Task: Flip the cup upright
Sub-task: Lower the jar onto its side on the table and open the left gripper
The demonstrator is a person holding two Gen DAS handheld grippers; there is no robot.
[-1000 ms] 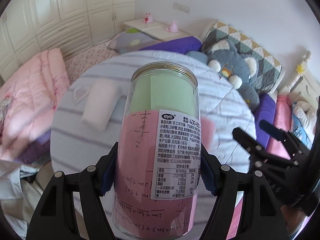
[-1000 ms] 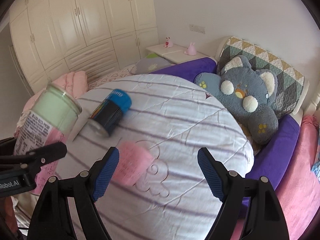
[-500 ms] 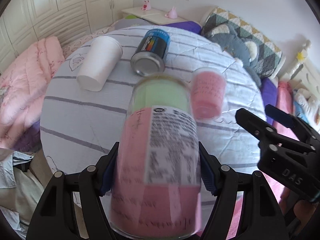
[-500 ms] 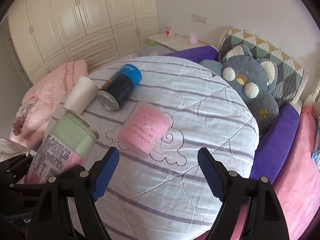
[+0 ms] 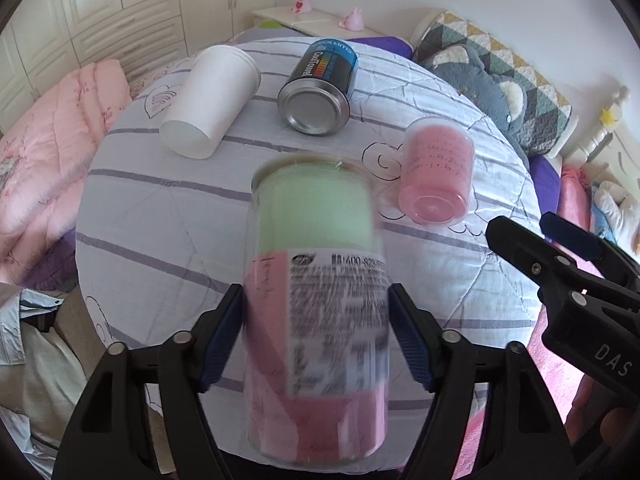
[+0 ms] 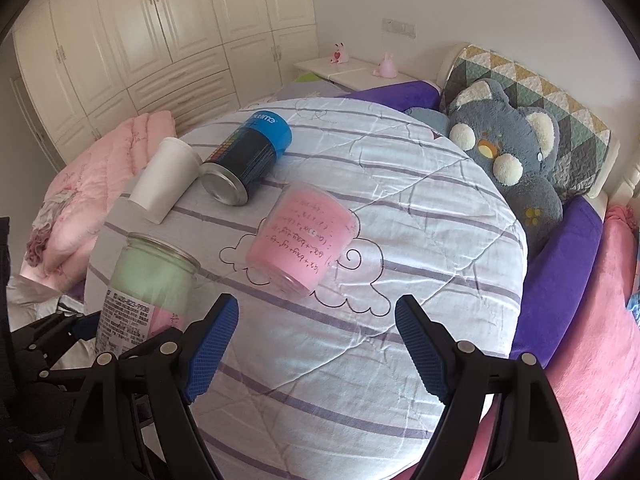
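My left gripper (image 5: 318, 340) is shut on a clear jar (image 5: 318, 300) with green and pink paper inside and a printed label; it is held upright above the round table's near edge, blurred by motion. The jar also shows in the right wrist view (image 6: 144, 288) at the left. A pink cup (image 6: 302, 240) lies on its side mid-table, also in the left wrist view (image 5: 436, 176). My right gripper (image 6: 316, 344) is open and empty, just short of the pink cup.
A white cup (image 5: 210, 100) and a dark can with a blue cap (image 5: 318, 86) lie on their sides at the table's far side. The striped tablecloth (image 6: 420, 208) covers the table. A grey plush bear (image 6: 508, 160) and a bed lie to the right.
The left gripper has tilted down and lowered with the jar toward the table. The right gripper has drawn back and the pink cup now sits centred ahead of it.
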